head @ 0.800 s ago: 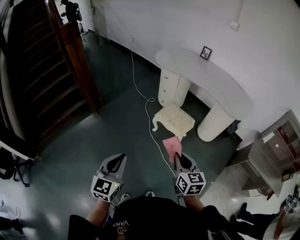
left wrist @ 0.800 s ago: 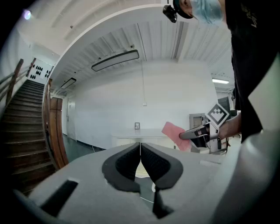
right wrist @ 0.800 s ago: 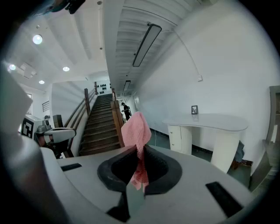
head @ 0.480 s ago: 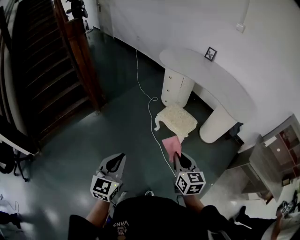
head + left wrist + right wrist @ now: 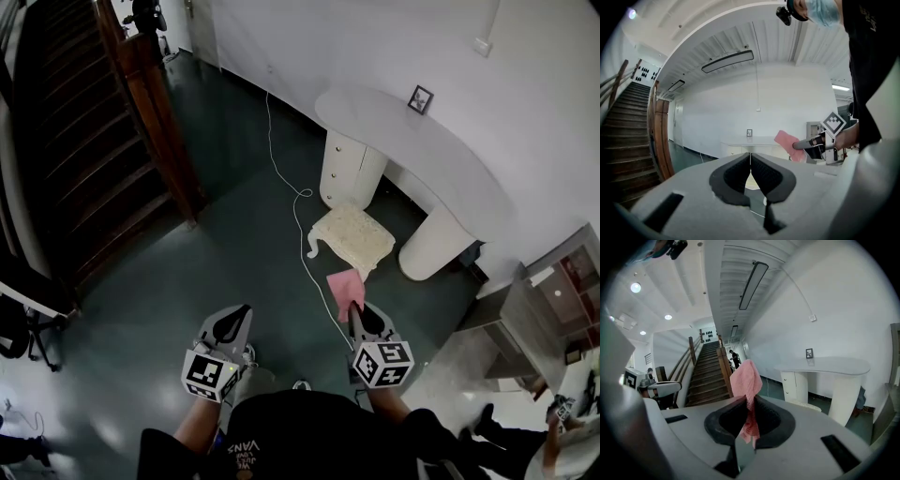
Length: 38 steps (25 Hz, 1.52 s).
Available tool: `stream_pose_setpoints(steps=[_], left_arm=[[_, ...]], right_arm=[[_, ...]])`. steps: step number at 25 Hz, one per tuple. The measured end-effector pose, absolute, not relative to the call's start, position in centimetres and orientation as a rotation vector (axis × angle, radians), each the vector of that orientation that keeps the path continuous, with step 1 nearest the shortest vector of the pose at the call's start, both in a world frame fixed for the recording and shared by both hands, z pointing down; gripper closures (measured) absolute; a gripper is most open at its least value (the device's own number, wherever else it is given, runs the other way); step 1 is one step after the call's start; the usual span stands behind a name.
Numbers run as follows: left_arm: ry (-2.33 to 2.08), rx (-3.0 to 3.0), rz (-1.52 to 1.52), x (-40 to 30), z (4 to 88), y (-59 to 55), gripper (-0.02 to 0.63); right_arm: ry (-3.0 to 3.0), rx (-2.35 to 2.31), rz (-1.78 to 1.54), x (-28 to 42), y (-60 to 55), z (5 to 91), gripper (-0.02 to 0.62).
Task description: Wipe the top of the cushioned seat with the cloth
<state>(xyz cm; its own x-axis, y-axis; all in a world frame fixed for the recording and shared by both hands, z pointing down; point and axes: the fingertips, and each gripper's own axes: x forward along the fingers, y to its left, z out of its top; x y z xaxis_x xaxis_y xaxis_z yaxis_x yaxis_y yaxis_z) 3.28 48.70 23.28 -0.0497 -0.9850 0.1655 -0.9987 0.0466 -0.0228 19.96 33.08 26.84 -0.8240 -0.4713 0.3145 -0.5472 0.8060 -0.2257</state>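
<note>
Not much has changed in the last moment. Your right gripper (image 5: 352, 311) still pinches the pink cloth (image 5: 345, 287) up in the air. The cushioned seat (image 5: 352, 239) stands on the floor by the white desk (image 5: 412, 150), near the cloth but not touching it. Your left gripper (image 5: 234, 321) is pressed together and holds nothing. Wiping has not started, so you likely need to step closer and reach down.

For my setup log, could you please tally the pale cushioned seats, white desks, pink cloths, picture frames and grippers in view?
cushioned seat: 1
white desk: 1
pink cloth: 1
picture frame: 1
grippers: 2, the left gripper and the right gripper
Total: 6
</note>
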Motion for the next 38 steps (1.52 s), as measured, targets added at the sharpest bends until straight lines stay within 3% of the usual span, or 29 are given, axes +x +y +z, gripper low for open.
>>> stream_pose_setpoints(steps=[23,38], left_arm=[[-1.593,2.562,0.219,-14.8,23.8,31.2,0.586],[-1.417,2.675,0.232,-14.5,26.3,21.0,0.586]], right_arm=[[-2.507,1.503,0.550,7.2,25.9,26.8,0.558],[-2.416,1.672,0.581,7.3,19.8,29.0,0.559]])
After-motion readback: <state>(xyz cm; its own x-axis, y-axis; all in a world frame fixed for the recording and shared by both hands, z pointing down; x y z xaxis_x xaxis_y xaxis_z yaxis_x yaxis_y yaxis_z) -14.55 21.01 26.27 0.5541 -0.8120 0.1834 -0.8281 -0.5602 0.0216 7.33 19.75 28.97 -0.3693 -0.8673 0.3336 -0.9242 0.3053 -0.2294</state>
